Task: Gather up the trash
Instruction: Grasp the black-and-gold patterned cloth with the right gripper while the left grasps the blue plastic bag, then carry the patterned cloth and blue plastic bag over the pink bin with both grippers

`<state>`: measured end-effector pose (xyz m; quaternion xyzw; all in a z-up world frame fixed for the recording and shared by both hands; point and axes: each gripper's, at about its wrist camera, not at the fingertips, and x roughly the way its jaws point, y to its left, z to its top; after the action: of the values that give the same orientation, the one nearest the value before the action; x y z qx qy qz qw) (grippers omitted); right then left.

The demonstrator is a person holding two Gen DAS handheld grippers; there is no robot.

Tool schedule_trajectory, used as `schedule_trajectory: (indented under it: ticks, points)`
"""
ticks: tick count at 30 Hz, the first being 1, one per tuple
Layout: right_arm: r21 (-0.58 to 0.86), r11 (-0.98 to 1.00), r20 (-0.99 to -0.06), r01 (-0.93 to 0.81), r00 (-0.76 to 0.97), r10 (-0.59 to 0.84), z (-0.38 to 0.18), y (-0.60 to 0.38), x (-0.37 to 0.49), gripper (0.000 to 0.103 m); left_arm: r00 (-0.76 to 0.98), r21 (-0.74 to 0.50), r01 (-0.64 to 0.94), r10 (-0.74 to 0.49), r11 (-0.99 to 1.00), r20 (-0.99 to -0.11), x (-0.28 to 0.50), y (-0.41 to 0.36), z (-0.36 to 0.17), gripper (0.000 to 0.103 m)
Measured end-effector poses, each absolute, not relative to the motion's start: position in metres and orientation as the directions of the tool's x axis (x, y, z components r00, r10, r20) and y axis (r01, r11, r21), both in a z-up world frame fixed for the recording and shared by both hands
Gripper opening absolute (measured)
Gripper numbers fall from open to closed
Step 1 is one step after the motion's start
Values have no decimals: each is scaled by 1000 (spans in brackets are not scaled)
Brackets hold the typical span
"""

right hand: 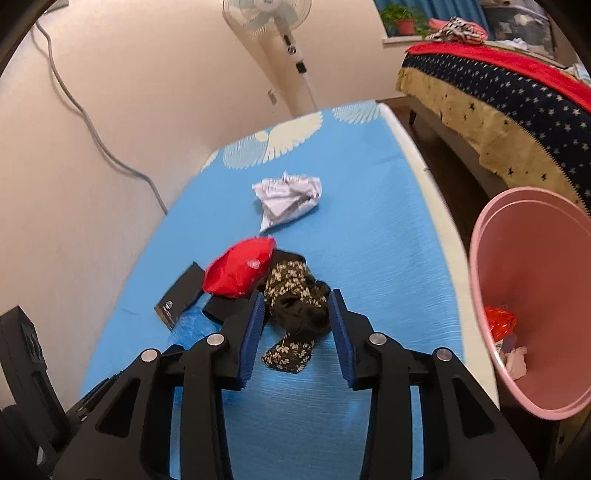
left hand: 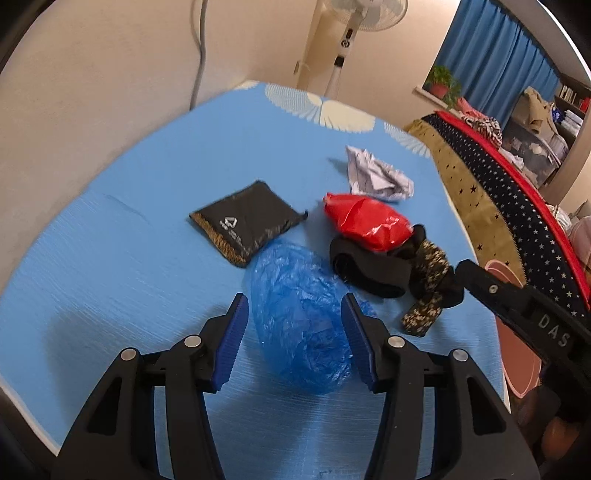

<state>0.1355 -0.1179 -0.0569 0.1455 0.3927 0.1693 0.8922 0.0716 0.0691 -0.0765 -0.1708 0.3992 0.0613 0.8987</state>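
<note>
A crumpled blue plastic bag lies on the blue table cover. My left gripper is open, its jaws on either side of the bag. A red plastic bag, a black packet, crumpled white paper and a black-and-floral cloth lie beyond. My right gripper is open, straddling the floral cloth. The red bag, the white paper, the black packet and an edge of the blue bag show in the right wrist view.
A pink bin with some trash inside stands right of the table, past its white edge. A bed with a star-patterned blanket lies beyond. A standing fan and a wall with a cable are behind.
</note>
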Motion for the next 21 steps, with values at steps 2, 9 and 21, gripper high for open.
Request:
schedule_trajectory:
  ticks: [2,9,21]
  points:
    - [389,902,-668,-187,617,416,-63,-115,141,37,669,-255,-256,-20,932,-743,73,71,-78,51]
    - [360,910,-693,-204,596,407,-70,-105,148,31,641,-288,-232,-77,929,-764,79,70,-85,25]
    - [316,933,-682,-173,642,350,-53,-129,133,14,765,-238,-189,-9,953,-644,67,67,-40,2]
